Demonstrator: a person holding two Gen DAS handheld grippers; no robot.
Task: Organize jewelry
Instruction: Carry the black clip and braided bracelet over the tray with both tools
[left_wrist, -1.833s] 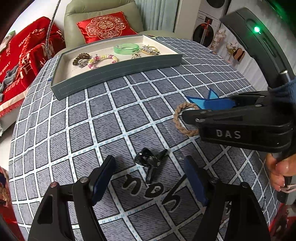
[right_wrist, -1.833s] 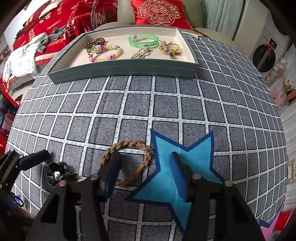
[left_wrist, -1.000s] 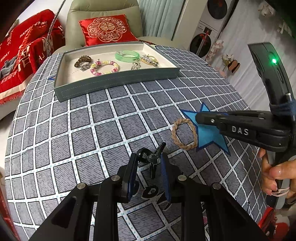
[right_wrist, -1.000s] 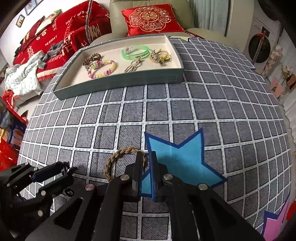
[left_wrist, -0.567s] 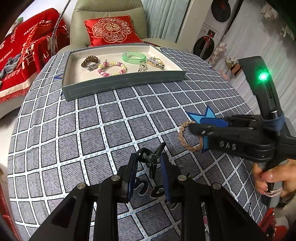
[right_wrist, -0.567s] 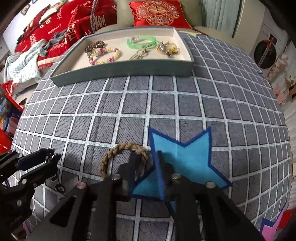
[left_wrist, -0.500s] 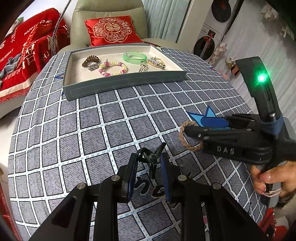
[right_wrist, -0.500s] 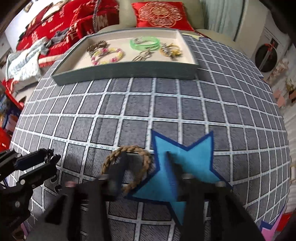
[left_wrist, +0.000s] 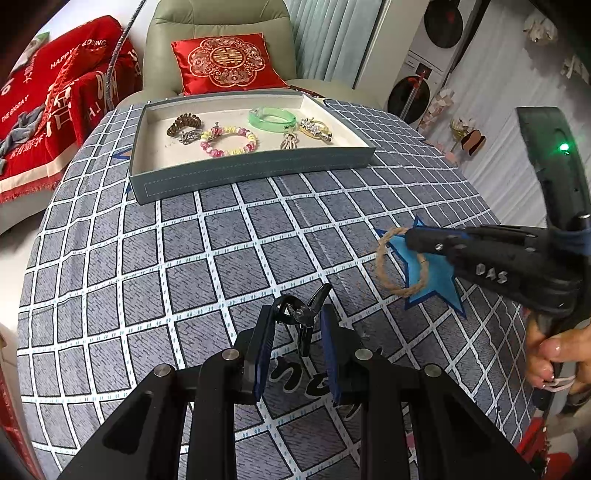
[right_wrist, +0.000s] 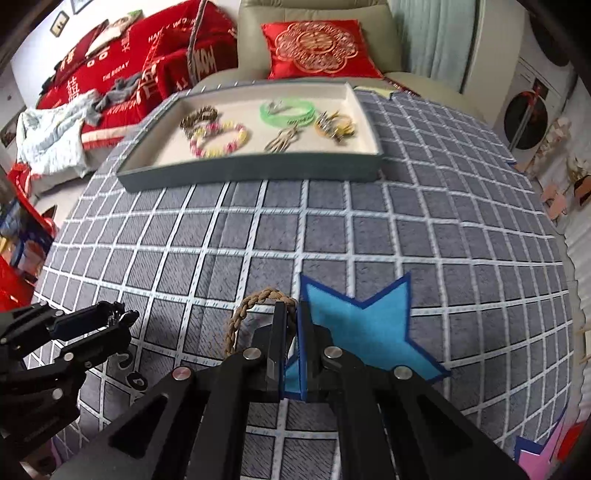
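Tray (left_wrist: 251, 173) holds beaded bracelet (left_wrist: 229, 142), green bangle (left_wrist: 272, 119), brown hair tie (left_wrist: 183, 123) (plus small metal pieces). Left tool (left_wrist: 297, 325) is clenched on black clip (left_wrist: 301, 314); right tool (right_wrist: 291, 325) grasps braided ring (right_wrist: 242, 317).

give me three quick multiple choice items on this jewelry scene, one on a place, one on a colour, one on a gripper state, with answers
1. Where does the beaded bracelet lie?
A. in the tray
B. on the star patch
C. between the left gripper's fingers

2. What colour is the bangle in the tray?
A. red
B. green
C. black

3. What is the right gripper doing?
A. open above the tray
B. shut on the braided rope bracelet
C. shut on the cushion

Answers:
1 A: the beaded bracelet rests inside the tray.
2 B: the bangle is translucent green.
3 B: the right gripper pinches the braided rope bracelet; the left gripper holds the black hair clip.
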